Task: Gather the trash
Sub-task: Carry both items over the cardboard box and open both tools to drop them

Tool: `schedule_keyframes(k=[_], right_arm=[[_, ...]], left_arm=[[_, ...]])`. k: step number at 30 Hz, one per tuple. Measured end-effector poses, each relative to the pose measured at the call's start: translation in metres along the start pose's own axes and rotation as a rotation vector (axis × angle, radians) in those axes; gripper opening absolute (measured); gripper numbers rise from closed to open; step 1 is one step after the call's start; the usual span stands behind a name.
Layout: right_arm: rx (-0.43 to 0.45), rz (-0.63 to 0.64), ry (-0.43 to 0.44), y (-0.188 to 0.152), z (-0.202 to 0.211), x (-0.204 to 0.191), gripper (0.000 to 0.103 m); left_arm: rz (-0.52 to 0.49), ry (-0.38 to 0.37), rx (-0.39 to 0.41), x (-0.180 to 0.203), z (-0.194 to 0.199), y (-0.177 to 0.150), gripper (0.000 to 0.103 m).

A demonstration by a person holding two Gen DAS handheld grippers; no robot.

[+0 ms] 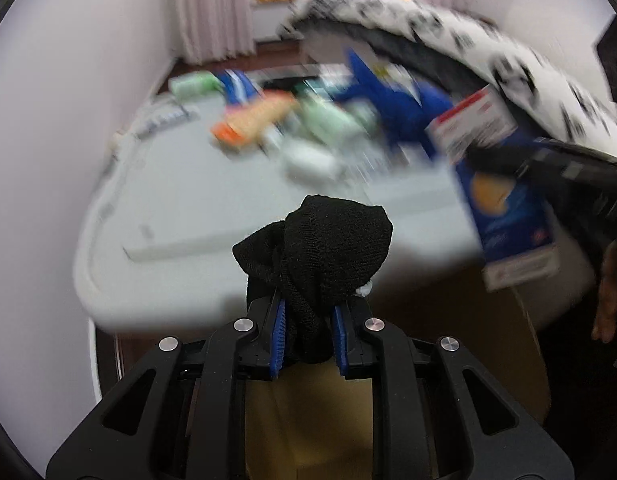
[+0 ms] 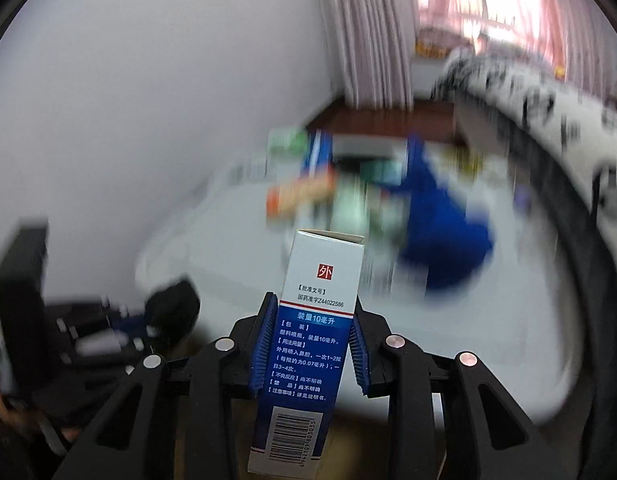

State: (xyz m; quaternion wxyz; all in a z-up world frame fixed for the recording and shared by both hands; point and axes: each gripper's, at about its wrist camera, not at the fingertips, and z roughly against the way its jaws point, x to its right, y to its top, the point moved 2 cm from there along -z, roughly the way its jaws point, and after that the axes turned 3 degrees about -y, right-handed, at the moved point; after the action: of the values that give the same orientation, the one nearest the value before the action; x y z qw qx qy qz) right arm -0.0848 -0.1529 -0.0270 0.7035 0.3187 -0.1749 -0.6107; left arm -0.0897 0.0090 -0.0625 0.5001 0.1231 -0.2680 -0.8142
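Black knit sock point(image 1: 324, 256): left wrist view, bunched and pinched between the blue pads of my left gripper point(image 1: 308, 336), fingers nearly together on the cloth, held above the near edge of the white desk point(image 1: 180, 200). Blurred clutter on the far side of the desk: orange packet point(image 1: 248, 120), green-and-white boxes point(image 1: 328, 120), blue cloth point(image 1: 392, 100). At right, the blue-and-white medicine box point(image 1: 496, 176) in my right gripper, whose black fingers point(image 1: 556, 164) cross it. Brown cardboard point(image 1: 308, 412) lies beneath my left gripper. Black-and-white patterned bedding point(image 1: 488, 52) runs along the upper right.

Right wrist view: medicine box point(image 2: 308, 336), upright, printed with Chinese text and a barcode, clamped between the blue pads of my right gripper point(image 2: 308, 344), fingers closed narrowly on its sides. Left gripper point(image 2: 108, 340) at lower left, blurred, with the sock point(image 2: 172, 308). Blue cloth point(image 2: 440, 232) and the packets lie beyond on the desk point(image 2: 488, 340); pale curtains point(image 2: 372, 40) behind.
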Motion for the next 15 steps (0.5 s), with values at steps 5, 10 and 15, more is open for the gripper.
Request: schedule_keyframes(k=[5,10,15], right_arm=[[-0.246,-0.049,-0.018,-0.081,-0.02,0.004,0.053],[-0.221,-0.125,-0.029,-0.086,-0.013,0.016,0.081],[-0.107,-0.075,-0.047,-0.06,0.002,0.017,0.079]], left_arm=[[0.057,-0.084,-0.179,0.021,-0.012,-0.061,0.056],[0.08,-0.086,-0.265,0.032,-0.026,-0.07,0.074],[0.115,-0.045,-0.142,0.026,-0.011,-0.046,0.082]])
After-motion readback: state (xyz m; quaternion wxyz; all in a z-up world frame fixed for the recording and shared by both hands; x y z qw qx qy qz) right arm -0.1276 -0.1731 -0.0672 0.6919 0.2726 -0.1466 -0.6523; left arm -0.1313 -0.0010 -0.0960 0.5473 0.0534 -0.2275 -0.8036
